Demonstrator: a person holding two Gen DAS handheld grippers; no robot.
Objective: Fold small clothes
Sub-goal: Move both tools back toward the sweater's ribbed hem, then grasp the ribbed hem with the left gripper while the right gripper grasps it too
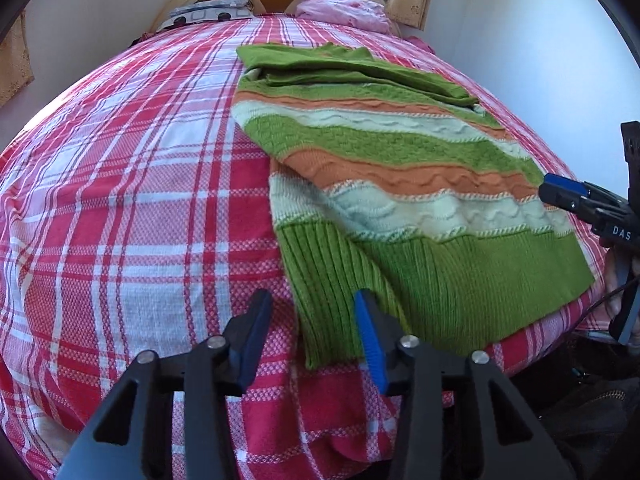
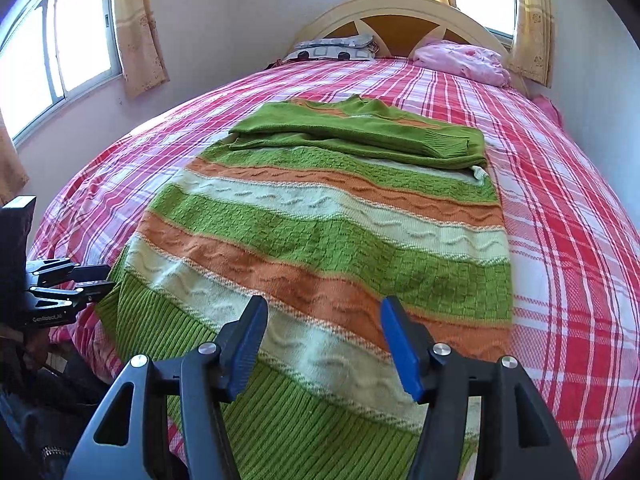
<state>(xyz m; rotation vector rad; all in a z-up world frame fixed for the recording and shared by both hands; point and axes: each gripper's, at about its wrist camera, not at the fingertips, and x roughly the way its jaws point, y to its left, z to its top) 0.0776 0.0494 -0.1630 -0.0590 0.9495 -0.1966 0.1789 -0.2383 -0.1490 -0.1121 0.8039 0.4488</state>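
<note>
A knit sweater (image 1: 400,168) with green, orange and pale stripes lies flat on the bed, its sleeves folded across the chest; it also shows in the right wrist view (image 2: 332,236). Its ribbed green hem (image 1: 420,288) is at the near edge. My left gripper (image 1: 314,300) is open and empty, just over the hem's left corner. My right gripper (image 2: 324,308) is open and empty above the hem's right part. The right gripper also shows at the right edge of the left wrist view (image 1: 568,192); the left one shows at the left edge of the right wrist view (image 2: 96,280).
The bed has a red and white plaid cover (image 1: 140,184). A patterned pillow (image 2: 336,46) and a pink bundle of cloth (image 2: 464,60) lie by the headboard (image 2: 400,12). Walls stand close on both sides, with a window (image 2: 60,44) at the left.
</note>
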